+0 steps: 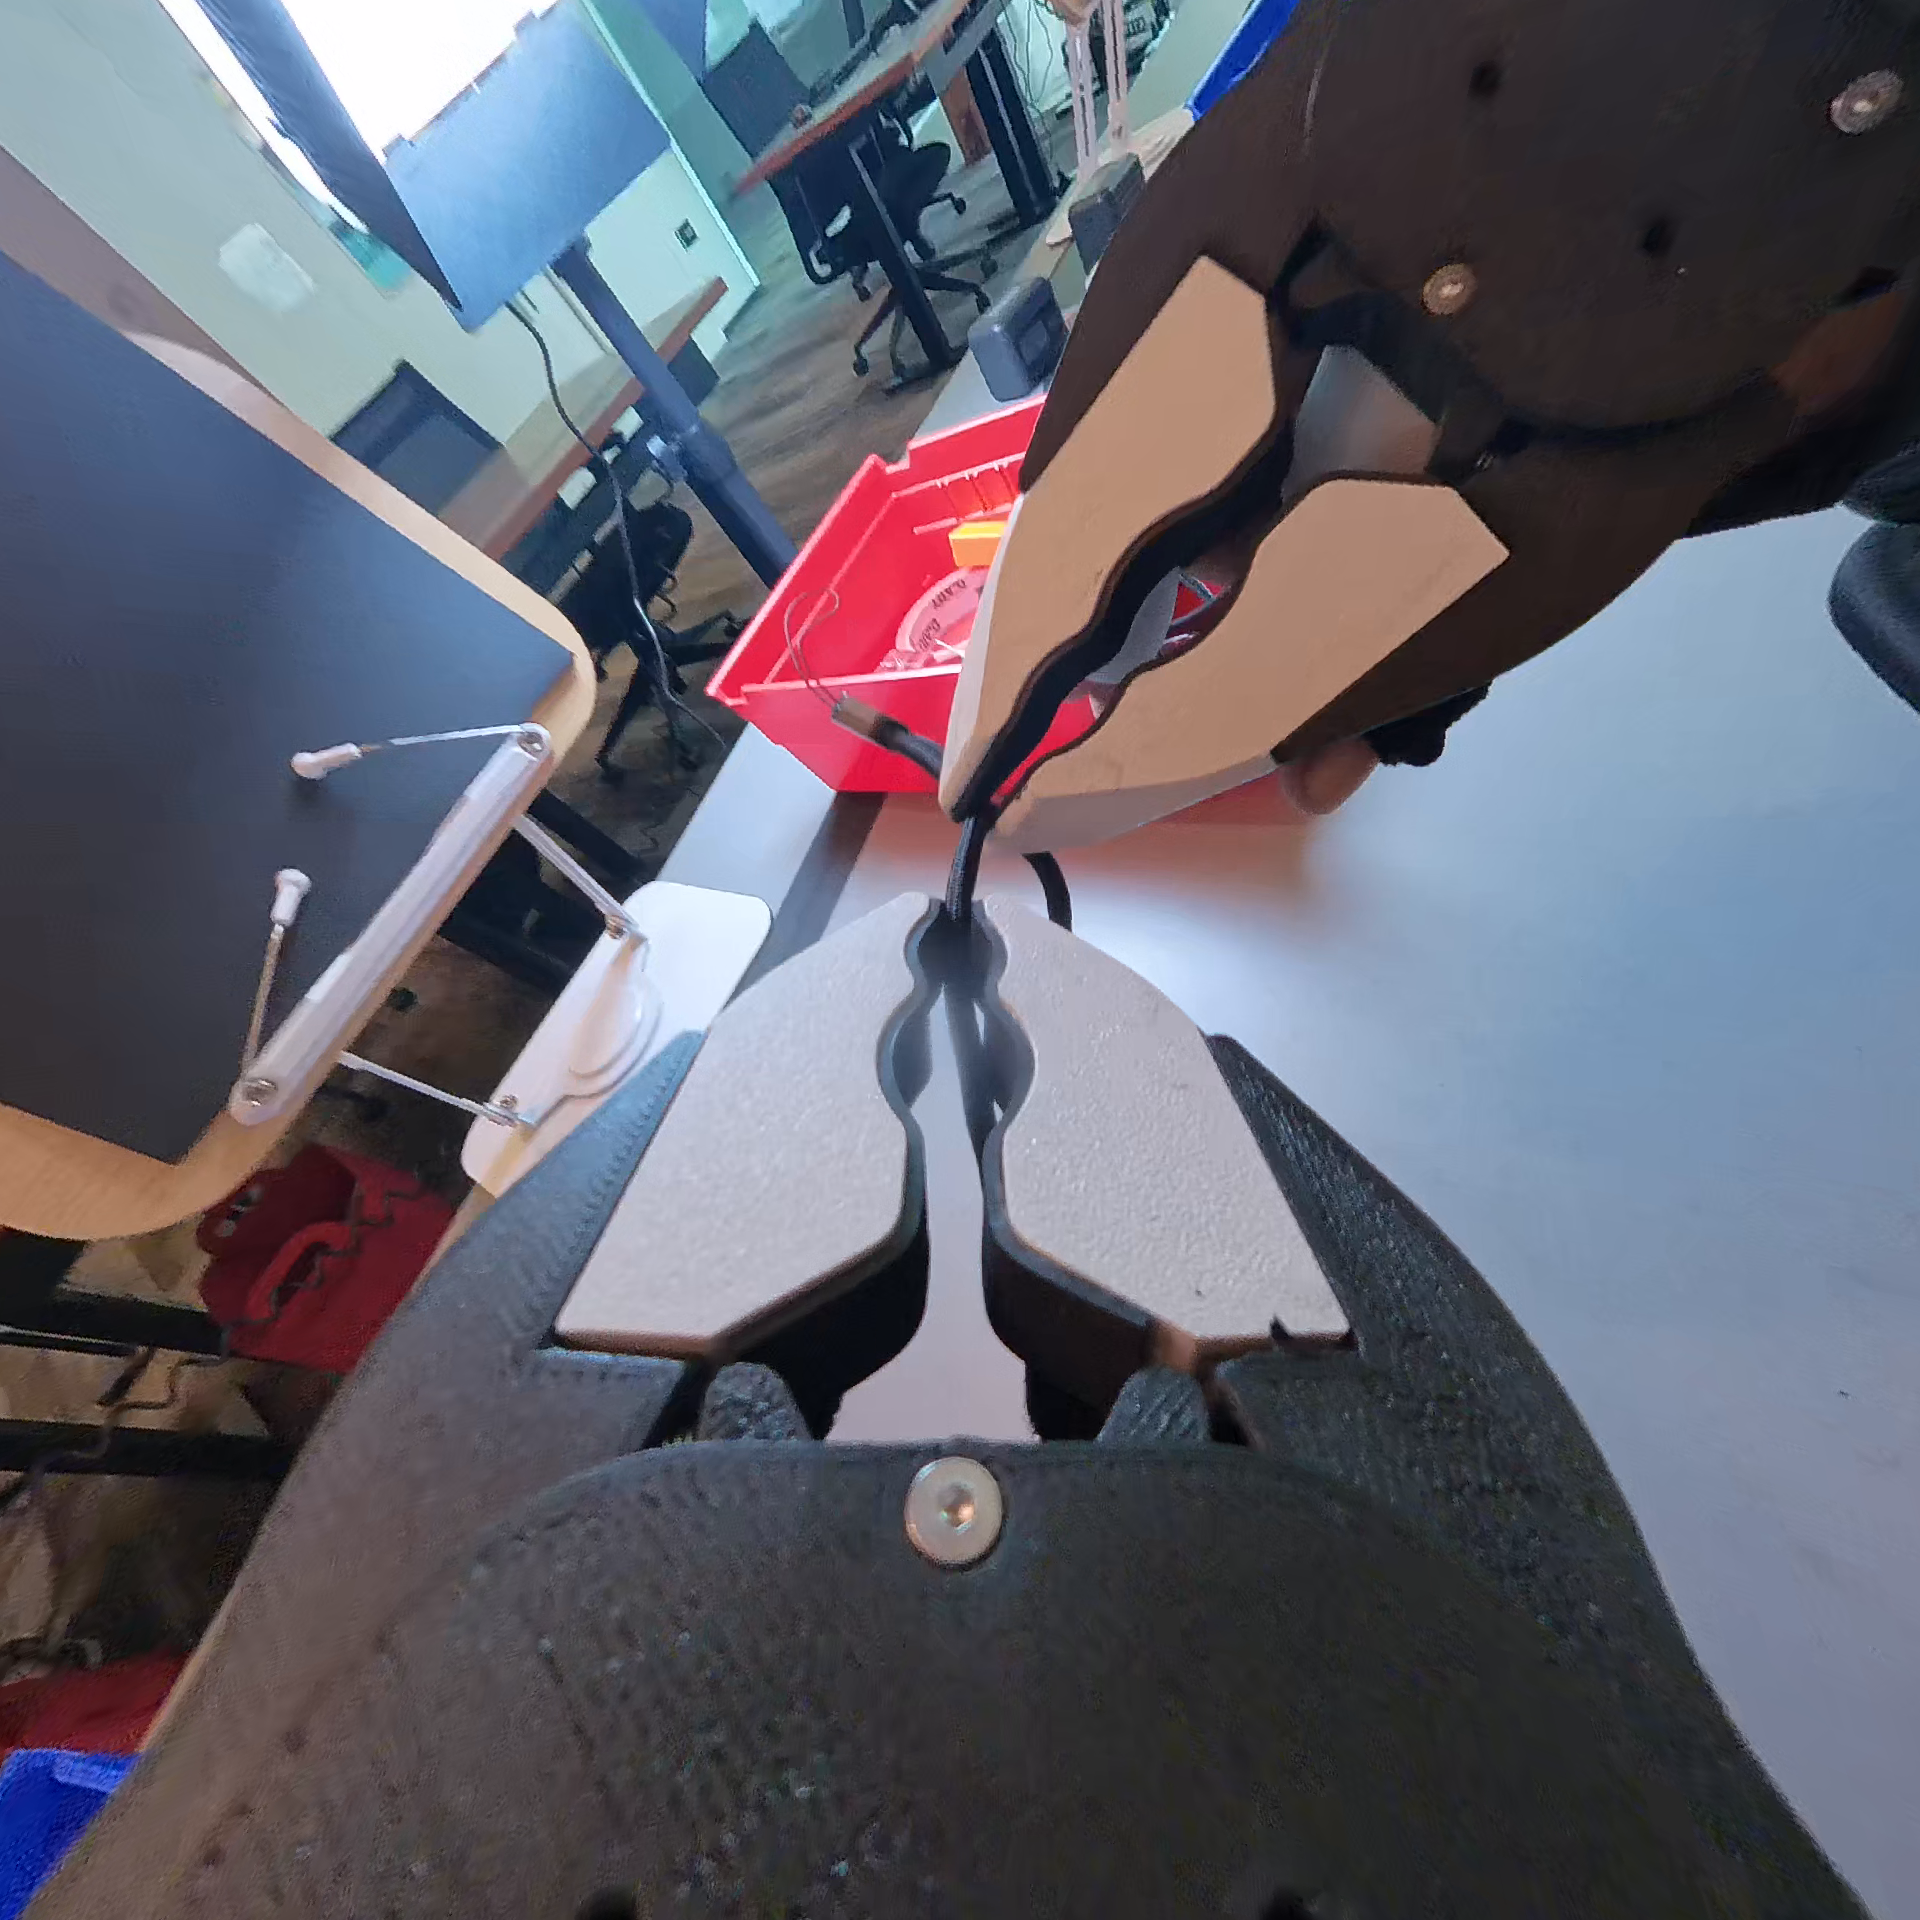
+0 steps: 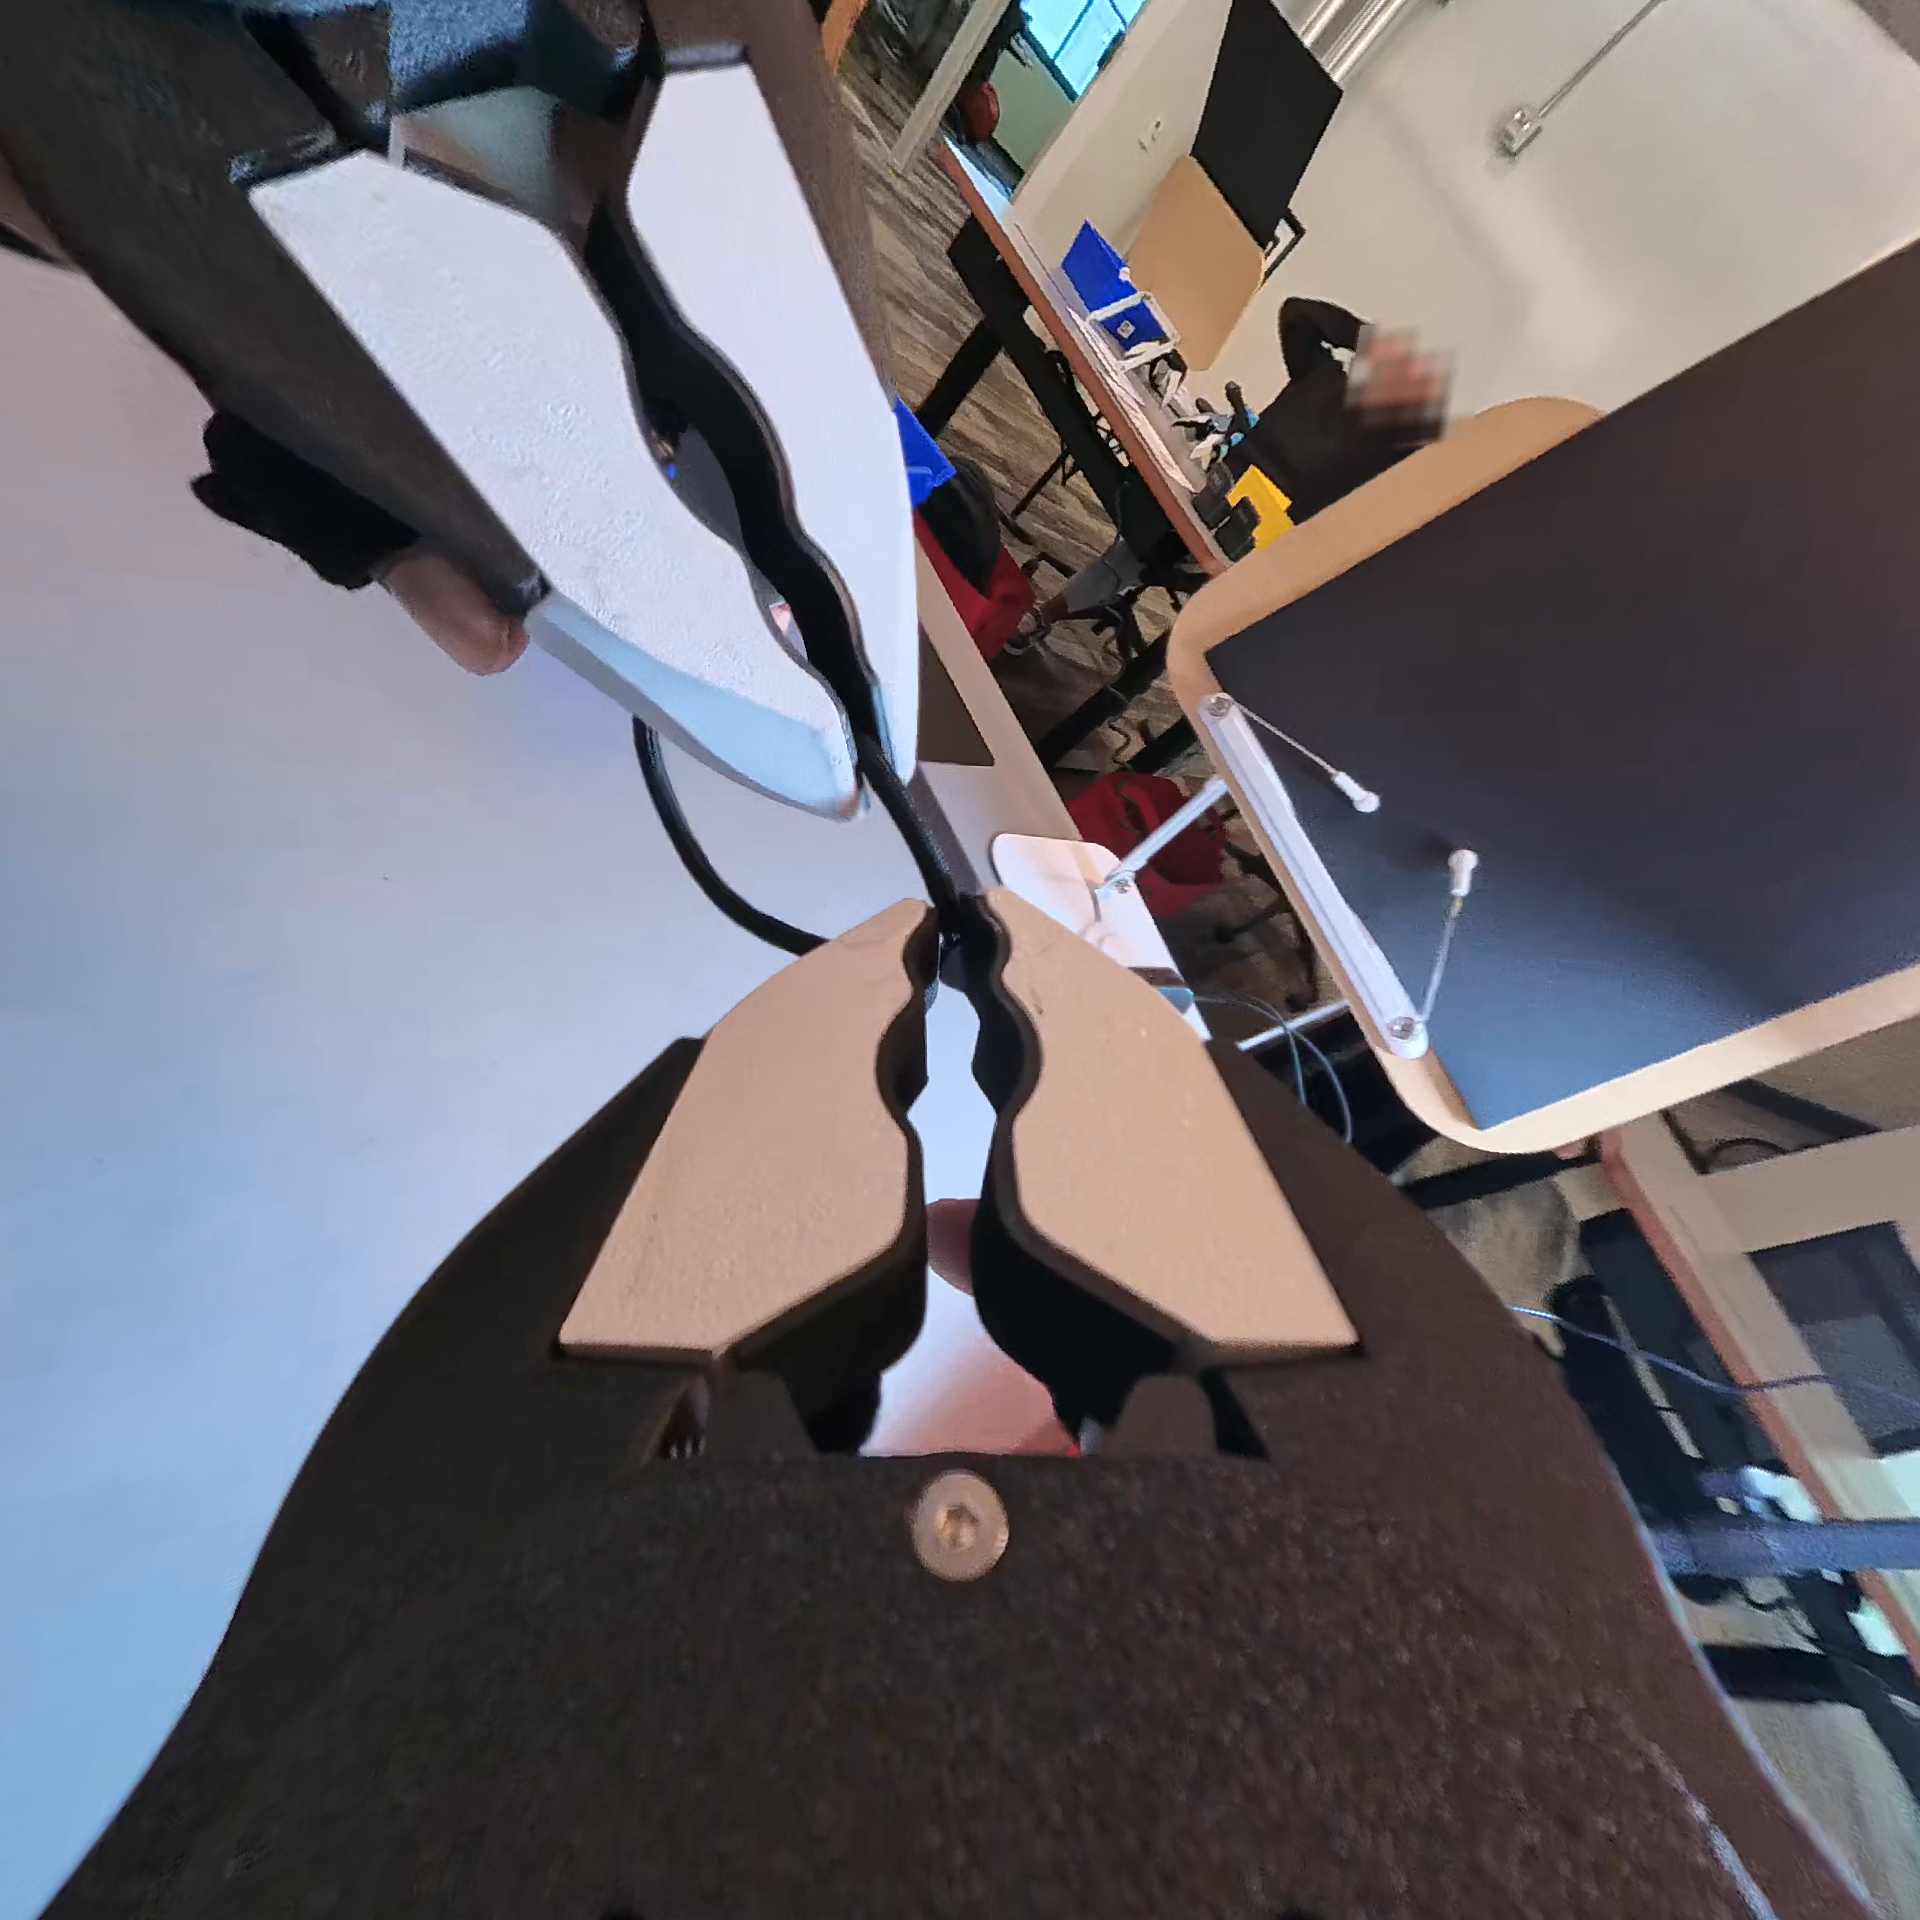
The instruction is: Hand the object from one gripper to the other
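Left gripper [image 1: 961, 920] nearly closed, tips pinching black braided cable [image 1: 964, 862]; right gripper [image 1: 971, 805] likewise narrow, tips clamped on same cable just above. Cable taut between both grippers, above grey table [image 1: 1558, 935]; slack loop hangs beside. Counts: two grippers, one cable, one red tray [image 1: 831, 634] on table behind, holding small items, one metal-tipped cable end over tray rim

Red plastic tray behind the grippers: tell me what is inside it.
Inside the red plastic tray lie a clear round disc, a small orange block and a thin wire. The right gripper, shut on the black braided cable, covers the tray's right part.
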`<state>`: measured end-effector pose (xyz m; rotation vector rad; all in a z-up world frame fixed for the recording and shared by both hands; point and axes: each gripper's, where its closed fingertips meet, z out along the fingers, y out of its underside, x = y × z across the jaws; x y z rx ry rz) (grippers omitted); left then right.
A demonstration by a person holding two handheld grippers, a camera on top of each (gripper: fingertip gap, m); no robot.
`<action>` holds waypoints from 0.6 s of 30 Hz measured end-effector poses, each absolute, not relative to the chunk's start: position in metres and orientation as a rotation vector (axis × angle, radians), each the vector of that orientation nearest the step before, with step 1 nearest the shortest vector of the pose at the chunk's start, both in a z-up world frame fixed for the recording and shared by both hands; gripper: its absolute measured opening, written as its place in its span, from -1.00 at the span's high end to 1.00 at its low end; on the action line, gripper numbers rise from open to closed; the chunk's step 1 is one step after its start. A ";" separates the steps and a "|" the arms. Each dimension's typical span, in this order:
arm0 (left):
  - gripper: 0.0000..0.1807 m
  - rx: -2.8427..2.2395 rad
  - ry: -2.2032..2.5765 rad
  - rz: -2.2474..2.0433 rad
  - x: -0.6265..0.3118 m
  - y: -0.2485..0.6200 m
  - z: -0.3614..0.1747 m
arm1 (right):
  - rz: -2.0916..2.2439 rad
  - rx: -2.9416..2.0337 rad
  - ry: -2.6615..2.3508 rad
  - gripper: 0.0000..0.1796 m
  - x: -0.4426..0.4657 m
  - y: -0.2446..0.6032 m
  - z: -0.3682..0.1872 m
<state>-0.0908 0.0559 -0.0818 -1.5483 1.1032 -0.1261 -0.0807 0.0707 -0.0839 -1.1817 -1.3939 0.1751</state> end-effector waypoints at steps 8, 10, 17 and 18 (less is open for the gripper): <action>0.71 -1.509 0.968 -0.328 -0.102 0.049 -0.049 | -0.328 -0.949 -1.367 0.96 -0.054 0.102 -0.068; 0.70 -1.486 0.913 -0.335 -0.113 0.051 -0.038 | -0.436 -0.878 -1.353 0.96 -0.044 0.111 -0.062; 0.74 -1.525 0.820 -0.465 -0.117 0.057 -0.038 | -0.483 -0.678 -1.425 0.96 -0.055 0.105 -0.079; 0.76 -1.552 0.813 -0.508 -0.112 0.058 -0.044 | -0.479 -0.649 -1.441 0.96 -0.063 0.099 -0.085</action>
